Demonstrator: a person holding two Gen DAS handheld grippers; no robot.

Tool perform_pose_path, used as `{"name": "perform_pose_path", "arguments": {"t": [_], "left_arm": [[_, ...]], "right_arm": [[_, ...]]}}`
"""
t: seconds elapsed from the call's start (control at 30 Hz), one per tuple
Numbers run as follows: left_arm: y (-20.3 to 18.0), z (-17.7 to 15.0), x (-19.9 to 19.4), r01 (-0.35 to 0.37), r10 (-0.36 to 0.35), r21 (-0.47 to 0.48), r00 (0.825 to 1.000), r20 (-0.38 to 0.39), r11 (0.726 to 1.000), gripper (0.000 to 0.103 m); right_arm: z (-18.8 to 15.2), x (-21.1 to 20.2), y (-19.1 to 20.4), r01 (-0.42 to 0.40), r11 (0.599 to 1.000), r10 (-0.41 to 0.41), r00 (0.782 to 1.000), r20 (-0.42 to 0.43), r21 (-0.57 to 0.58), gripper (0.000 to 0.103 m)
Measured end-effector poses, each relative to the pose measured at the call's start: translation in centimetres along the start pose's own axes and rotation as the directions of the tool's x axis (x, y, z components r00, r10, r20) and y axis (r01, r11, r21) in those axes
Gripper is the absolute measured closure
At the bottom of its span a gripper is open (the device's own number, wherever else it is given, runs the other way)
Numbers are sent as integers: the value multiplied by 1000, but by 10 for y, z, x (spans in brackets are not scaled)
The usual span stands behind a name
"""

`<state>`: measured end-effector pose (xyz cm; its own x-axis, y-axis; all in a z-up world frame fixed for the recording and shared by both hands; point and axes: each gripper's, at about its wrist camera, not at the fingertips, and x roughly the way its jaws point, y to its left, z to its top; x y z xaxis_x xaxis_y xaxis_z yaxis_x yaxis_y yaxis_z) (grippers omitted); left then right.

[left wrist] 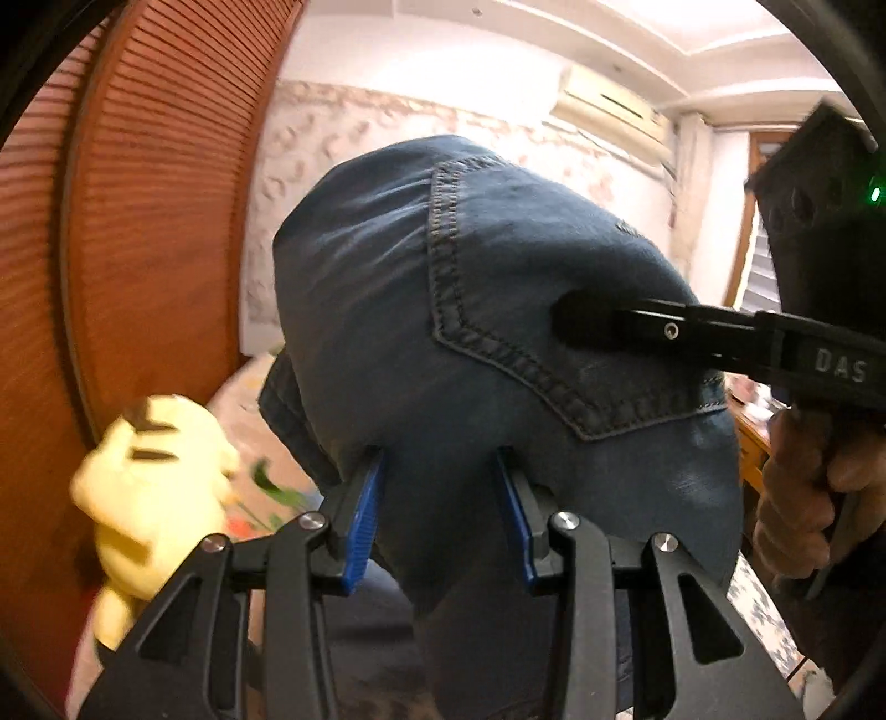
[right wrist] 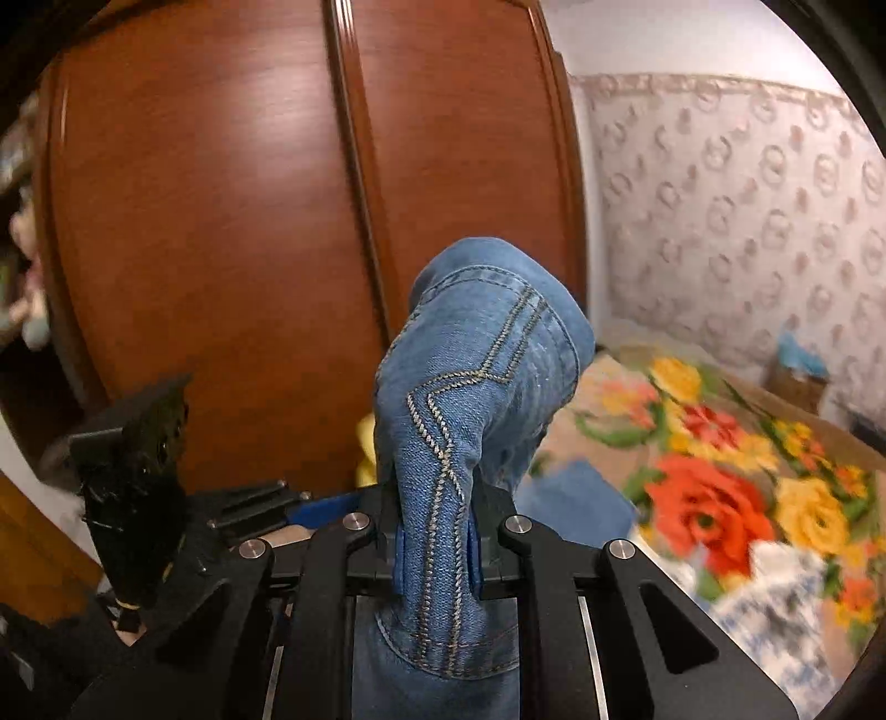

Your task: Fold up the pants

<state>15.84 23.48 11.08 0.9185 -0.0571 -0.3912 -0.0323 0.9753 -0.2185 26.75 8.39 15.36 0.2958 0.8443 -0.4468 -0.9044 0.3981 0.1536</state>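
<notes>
Two grips on soft, limp, fairly heavy blue denim pants (left wrist: 498,310) held up over floral bedspread (right wrist: 720,471): left gripper (left wrist: 440,515) part-closed on thick bunch, right gripper (right wrist: 437,545) near-closed on stitched seam; best held at seams, waistband.

Both pictures are round and bent like a fishbowl, with black corners. The room is bright, with soft light from the white ceiling (left wrist: 692,33) above. The brown wardrobe door (right wrist: 221,221) has pale shiny patches. The jeans (left wrist: 498,288) look dark in the left view and lighter blue in the right view, and their stitches are sharp. The yellow plush toy (left wrist: 149,487) is smeared, and so is the flower blanket (right wrist: 720,487).
</notes>
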Motion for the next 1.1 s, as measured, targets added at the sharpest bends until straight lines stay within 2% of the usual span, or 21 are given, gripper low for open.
{"name": "perform_pose_path", "arguments": {"t": [0.1, 0.17, 0.23, 0.3, 0.33, 0.37, 0.43, 0.53, 0.6, 0.73, 0.87, 0.97, 1.03, 1.1], "left_arm": [[22, 14, 8, -46, 46, 14, 999, 0, 999, 64], [35, 14, 32, -70, 71, 31, 997, -42, 997, 64], [41, 0, 66, -86, 91, 42, 989, -119, 995, 64], [46, -26, 100, -96, 104, 44, 970, -221, 994, 64], [47, -38, 112, -96, 104, 44, 960, -260, 994, 64], [49, -51, 125, -90, 99, 44, 949, -300, 995, 64], [49, -63, 137, -82, 92, 45, 938, -334, 996, 64], [47, -72, 143, -74, 85, 43, 933, -349, 996, 64], [43, -76, 140, -77, 87, 42, 934, -348, 996, 64], [37, -82, 139, -83, 90, 35, 931, -354, 996, 64], [31, -84, 137, -91, 101, 47, 931, -350, 995, 64], [31, -86, 136, -91, 101, 45, 932, -348, 995, 64], [33, -86, 138, -91, 101, 43, 931, -350, 995, 64], [33, -89, 138, -92, 100, 40, 930, -352, 995, 64]], "right_arm": [[2, 23, -34, -102, 982, 87, 991, 98, 159, 90], [-23, 54, -73, -134, 939, 98, 987, 126, 318, 89], [-62, 94, -109, -99, 892, 76, 995, 70, 440, 88], [-108, 136, -137, 31, 872, 12, 996, -85, 489, 88], [-127, 149, -146, 95, 870, -29, 989, -143, 484, 87], [-138, 149, -155, 120, 867, -56, 988, -143, 484, 86], [-141, 139, -167, 118, 867, -69, 990, -119, 485, 81], [-130, 128, -172, 172, 889, -94, 976, -197, 425, 68], [-123, 119, -168, 224, 907, -146, 961, -235, 356, 62], [-107, 94, -165, 321, 915, -275, 939, -206, 242, 60], [-85, 101, -163, 278, 943, -249, 954, -168, 183, 60], [-74, 129, -155, 253, 960, -231, 957, -179, 117, 60], [-75, 148, -157, 268, 959, -246, 948, -204, 88, 60], [-83, 172, -163, 304, 951, -281, 924, -257, 51, 60]]}}
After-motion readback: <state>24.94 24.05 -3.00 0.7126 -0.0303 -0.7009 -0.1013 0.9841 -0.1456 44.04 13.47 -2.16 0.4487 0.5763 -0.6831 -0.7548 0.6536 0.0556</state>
